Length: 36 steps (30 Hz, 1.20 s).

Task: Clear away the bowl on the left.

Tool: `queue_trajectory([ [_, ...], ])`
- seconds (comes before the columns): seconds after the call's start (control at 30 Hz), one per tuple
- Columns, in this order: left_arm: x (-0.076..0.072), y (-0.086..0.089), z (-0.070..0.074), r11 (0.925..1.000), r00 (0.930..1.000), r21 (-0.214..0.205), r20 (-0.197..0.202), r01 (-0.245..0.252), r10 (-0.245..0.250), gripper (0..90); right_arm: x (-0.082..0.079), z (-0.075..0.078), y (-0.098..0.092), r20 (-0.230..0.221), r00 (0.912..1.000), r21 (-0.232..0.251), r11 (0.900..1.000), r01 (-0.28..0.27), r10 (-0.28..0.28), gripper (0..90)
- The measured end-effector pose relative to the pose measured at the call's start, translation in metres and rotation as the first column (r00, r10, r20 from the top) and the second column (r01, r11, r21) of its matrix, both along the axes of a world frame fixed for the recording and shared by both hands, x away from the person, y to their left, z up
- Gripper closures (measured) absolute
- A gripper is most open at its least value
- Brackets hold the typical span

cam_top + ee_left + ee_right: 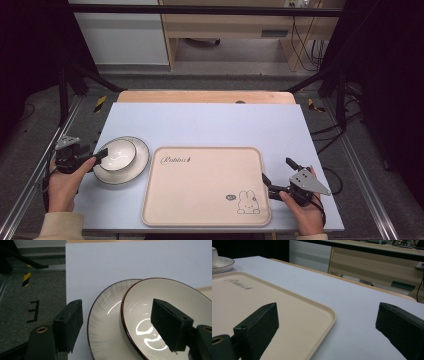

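- Left gripper (100, 156) sits at the bowl's (118, 154) nine o'clock rim; the jaws are spread, one outside the wall and one inside, neither pad pressing yet
- The bowl rests on the plate (139, 166), at nine o'clock of the tray (200, 220)
- Step in hand, as I judge it: gripping the bowl; next it needs a firm pinch on the rim, then a lift
- Right gripper (278, 178) waits at the tray's three o'clock edge, jaws spread wide and empty
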<state>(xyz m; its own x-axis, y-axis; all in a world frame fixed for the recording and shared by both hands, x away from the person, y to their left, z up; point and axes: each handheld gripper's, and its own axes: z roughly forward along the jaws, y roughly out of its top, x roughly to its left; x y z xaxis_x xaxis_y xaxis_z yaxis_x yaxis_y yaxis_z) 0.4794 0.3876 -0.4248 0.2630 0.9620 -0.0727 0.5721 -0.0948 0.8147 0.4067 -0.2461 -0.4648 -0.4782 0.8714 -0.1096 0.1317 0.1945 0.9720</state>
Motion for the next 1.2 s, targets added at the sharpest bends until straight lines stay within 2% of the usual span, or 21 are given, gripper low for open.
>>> queue_trajectory([
  [0.1,0.000,-0.002,0.000,1.0000,0.9998,-0.003,-0.019,0.006,-0.006,29.2,0.000,0.000,0.000,-0.002,1.0000,-0.001,1.0000,0.000,0.000,4.7],
  [0.13,0.001,-0.003,-0.001,0.9998,0.9990,0.008,-0.041,0.017,-0.016,30.2,0.000,0.000,0.000,-0.002,1.0000,0.000,1.0000,0.000,0.000,4.7],
  [0.2,0.002,-0.005,-0.004,0.9998,0.9983,0.013,-0.056,0.016,-0.015,33.2,0.000,0.000,0.000,-0.003,1.0000,0.000,1.0000,-0.001,0.001,4.7],
  [0.53,0.005,-0.012,-0.009,0.9993,0.9957,0.036,-0.093,0.011,-0.007,42.8,0.000,0.000,0.000,-0.006,1.0000,-0.004,1.0000,-0.003,0.003,4.8],
  [0.6,0.006,-0.013,-0.010,0.9995,0.9937,0.032,-0.112,-0.003,0.007,48.4,0.000,0.000,0.000,-0.008,1.0000,-0.005,1.0000,-0.004,0.004,4.8],
  [0.77,0.007,-0.013,-0.010,0.9997,0.9928,0.016,-0.118,-0.017,0.019,55.0,0.000,0.000,0.000,-0.009,1.0000,-0.006,1.0000,-0.003,0.003,4.8],
  [1.2,0.008,-0.013,-0.012,0.9996,0.9892,0.013,-0.144,-0.025,0.027,66.2,0.001,-0.001,0.001,-0.011,0.9999,-0.006,1.0000,-0.003,0.002,4.9],
])
